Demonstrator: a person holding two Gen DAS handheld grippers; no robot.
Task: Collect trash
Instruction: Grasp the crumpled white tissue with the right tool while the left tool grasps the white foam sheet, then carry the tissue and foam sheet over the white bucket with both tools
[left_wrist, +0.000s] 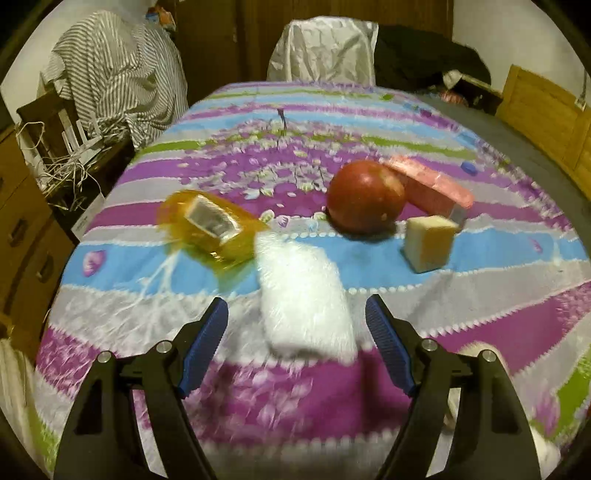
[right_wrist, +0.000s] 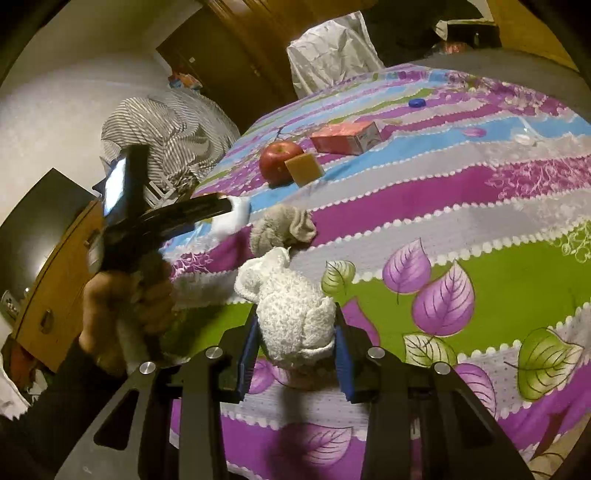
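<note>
My left gripper (left_wrist: 295, 301) is open, its blue pads (left_wrist: 207, 339) on either side of the near end of a white plastic packet (left_wrist: 303, 291) without touching it. An orange wrapper (left_wrist: 210, 225) lies just left of the packet. In the right wrist view my right gripper (right_wrist: 295, 332) is shut on a white crumpled cloth wad (right_wrist: 291, 310) just above the bedspread. A grey crumpled rag (right_wrist: 280, 225) lies beyond it. A hand (right_wrist: 125, 295) holds the left gripper (right_wrist: 221, 206) at the left, its tips at the white packet (right_wrist: 236, 216).
A red apple (left_wrist: 364, 199), a yellow sponge block (left_wrist: 428, 242), a pink box (left_wrist: 432, 184) and a blue cap (left_wrist: 470, 168) lie on the striped floral bedspread (left_wrist: 295, 398). A white bag (left_wrist: 325, 48) stands at the far edge. Striped cloth (left_wrist: 118, 74) and drawers are left.
</note>
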